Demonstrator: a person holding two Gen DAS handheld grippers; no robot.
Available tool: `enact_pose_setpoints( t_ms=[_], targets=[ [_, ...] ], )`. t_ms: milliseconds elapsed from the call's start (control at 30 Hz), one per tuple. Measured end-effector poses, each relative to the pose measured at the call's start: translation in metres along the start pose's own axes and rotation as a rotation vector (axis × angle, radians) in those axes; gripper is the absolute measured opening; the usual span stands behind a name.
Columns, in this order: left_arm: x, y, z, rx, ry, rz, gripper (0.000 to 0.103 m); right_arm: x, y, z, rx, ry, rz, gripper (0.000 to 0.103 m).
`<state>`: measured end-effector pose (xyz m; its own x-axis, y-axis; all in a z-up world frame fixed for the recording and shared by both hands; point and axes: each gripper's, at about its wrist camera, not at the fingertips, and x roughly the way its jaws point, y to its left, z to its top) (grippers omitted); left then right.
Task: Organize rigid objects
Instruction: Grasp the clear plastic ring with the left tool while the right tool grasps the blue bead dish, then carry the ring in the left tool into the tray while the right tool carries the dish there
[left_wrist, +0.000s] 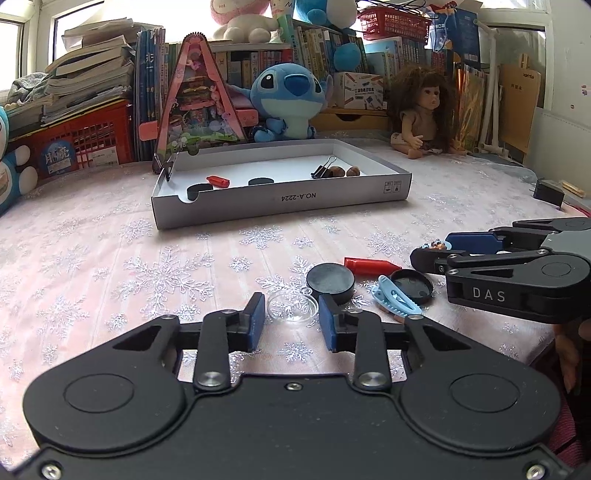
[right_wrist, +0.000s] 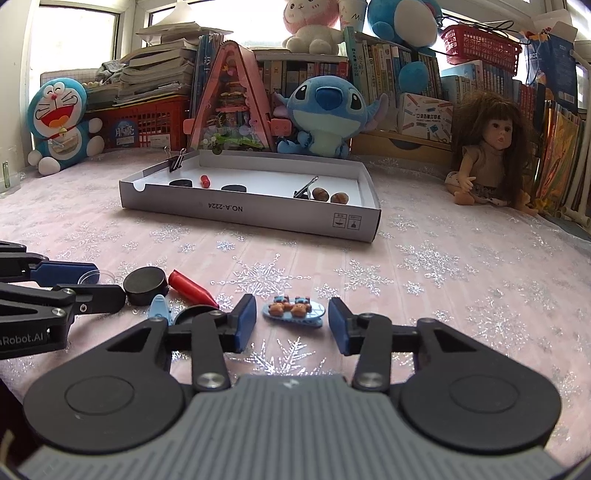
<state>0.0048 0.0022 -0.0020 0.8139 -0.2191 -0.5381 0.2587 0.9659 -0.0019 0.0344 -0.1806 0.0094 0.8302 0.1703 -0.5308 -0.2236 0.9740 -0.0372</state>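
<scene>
A: Two claws are low over the pink snowflake cloth of the bench (right_wrist: 461, 258), and both have their fingers apart with nothing between the pads. What does each one face?

B: The left claw (left_wrist: 291, 319) faces the clear round plastic case (left_wrist: 292, 305), which lies flat on the cloth just ahead of its blue pads. The right claw (right_wrist: 291, 319) faces the blue hair clip with little bears (right_wrist: 294, 309), also flat, between its two fingertips.

A: And the other loose things?

B: A black disc (left_wrist: 330, 280), a red crayon-shaped piece (left_wrist: 371, 266), a black open lid (left_wrist: 413, 285) and a light blue clip (left_wrist: 393, 300) lie close together, right of the clear case. The white box tray (left_wrist: 280, 195) is farther back and already holds similar pieces.

A: How to do this step well, in your opinion?

B: I think the clear case is thin and slippery, so the left claw should go down until the pads almost touch the cloth, centre on it, then close slowly. The black disc is very near the right pad; it is better to approach straight, so as not to push it. The bear clip is long, so gripping across its narrow side seems safer.
</scene>
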Motion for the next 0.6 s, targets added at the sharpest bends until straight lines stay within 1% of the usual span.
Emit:
enact_pose_setpoints(
  t_ms=[33,100,200,600],
  targets=[
    [0.000,0.000,0.000,-0.002,-0.001,0.000,0.027,0.001,0.001,0.000,-0.003,0.002,0.002,0.042],
    [0.000,0.001,0.001,-0.006,-0.002,-0.001,0.027,0.002,0.002,0.000,-0.008,0.004,0.006,0.041],
    [-0.001,0.004,0.003,-0.022,-0.005,0.000,0.027,0.003,0.001,0.001,-0.018,0.005,0.015,0.038],
    [0.003,0.020,0.031,-0.079,-0.026,0.016,0.027,0.004,-0.012,0.016,0.014,-0.013,0.010,0.038]
  ],
)
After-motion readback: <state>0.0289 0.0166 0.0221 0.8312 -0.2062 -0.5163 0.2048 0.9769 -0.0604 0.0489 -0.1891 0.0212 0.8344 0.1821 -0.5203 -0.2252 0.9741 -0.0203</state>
